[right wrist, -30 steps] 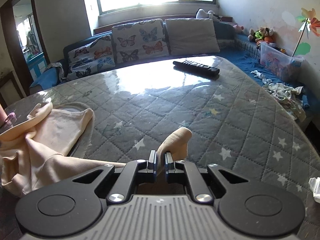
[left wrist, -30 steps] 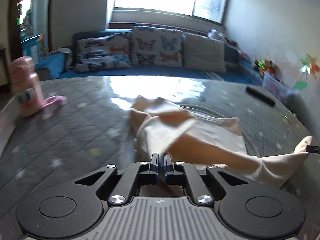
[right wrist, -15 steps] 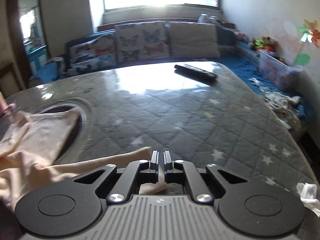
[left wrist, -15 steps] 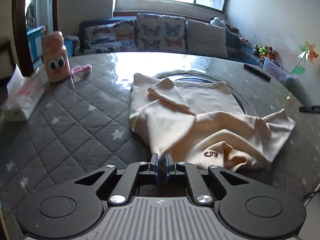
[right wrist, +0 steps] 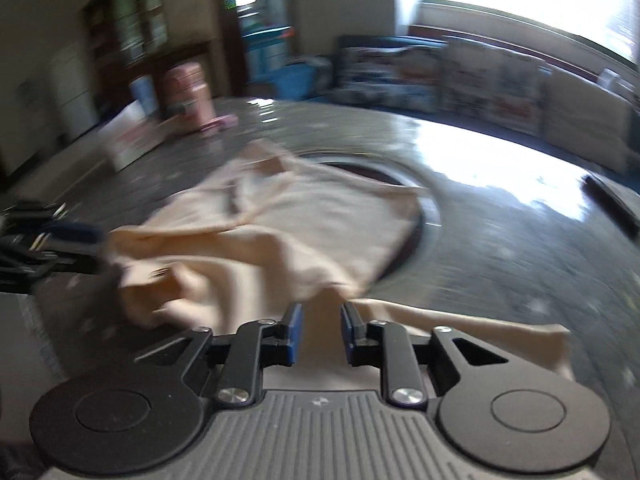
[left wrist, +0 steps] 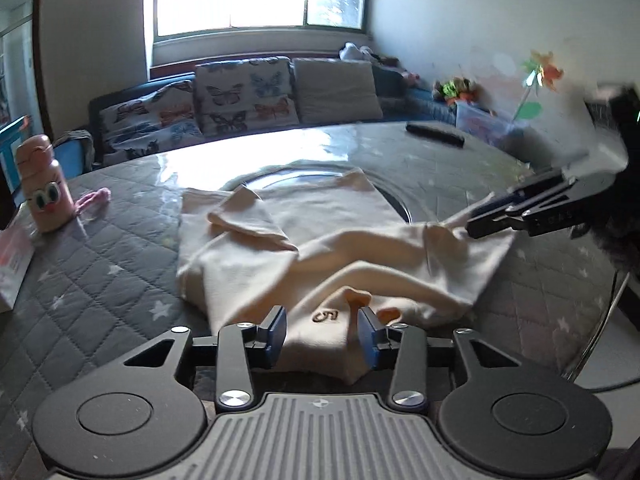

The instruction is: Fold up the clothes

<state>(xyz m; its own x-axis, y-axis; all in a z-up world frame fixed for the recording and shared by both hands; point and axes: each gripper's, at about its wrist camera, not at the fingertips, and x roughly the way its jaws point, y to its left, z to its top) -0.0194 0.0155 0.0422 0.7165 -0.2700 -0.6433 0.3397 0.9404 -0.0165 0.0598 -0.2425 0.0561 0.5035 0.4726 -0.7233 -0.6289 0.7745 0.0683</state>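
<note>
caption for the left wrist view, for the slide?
Left gripper, jaws opening, over the cream garment bunched on the quilted table; right gripper at its far edge.

My right wrist view is motion-blurred: shelves (right wrist: 132, 36) unreadable. Left gripper (right wrist: 60, 236) cut by its edge; cloth (right wrist: 280, 236) hem hidden under my gripper.
</note>
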